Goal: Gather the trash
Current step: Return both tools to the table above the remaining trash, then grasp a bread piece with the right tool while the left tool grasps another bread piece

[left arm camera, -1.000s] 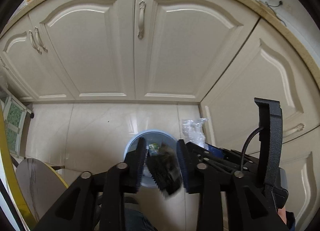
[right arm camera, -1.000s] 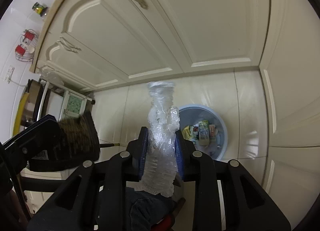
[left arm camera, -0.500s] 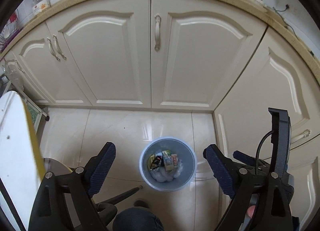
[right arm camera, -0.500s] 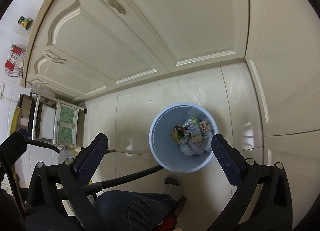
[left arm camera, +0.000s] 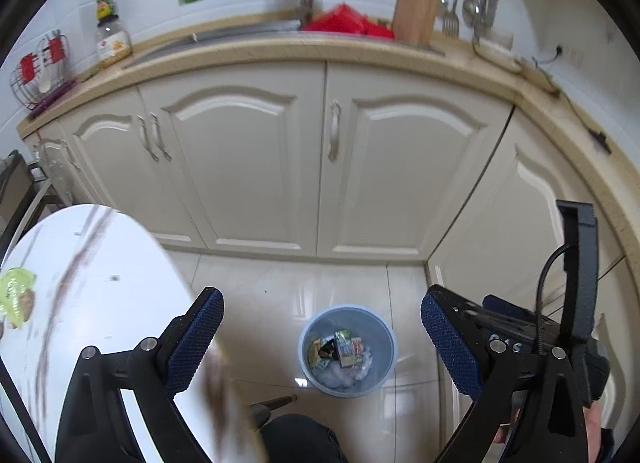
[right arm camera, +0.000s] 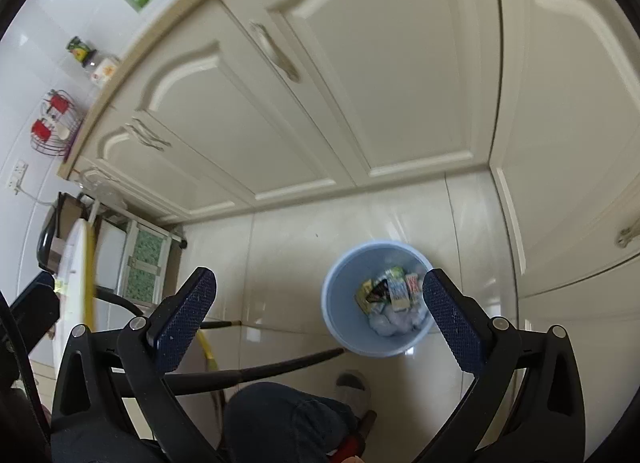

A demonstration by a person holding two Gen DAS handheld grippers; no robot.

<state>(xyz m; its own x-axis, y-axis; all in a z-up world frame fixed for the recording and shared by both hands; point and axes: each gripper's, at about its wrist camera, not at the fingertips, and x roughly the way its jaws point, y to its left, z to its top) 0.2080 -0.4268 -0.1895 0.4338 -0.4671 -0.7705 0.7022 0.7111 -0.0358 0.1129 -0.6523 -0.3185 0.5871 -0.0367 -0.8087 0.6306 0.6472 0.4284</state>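
Both my claws have let go since a second ago: the crushed clear bottle and the dark wrapper now lie in the blue bin [left arm camera: 347, 351], and my left claw [left arm camera: 320, 347] and right claw [right arm camera: 318, 321], jaws just opened wide and empty, hang above it. Cartons and crumpled clear plastic fill the bin's bottom. Beside it, on the white bench [left arm camera: 80, 303], a green wrapper [left arm camera: 16, 297] waits, probably light and crinkly; I'd pinch its raised edge.
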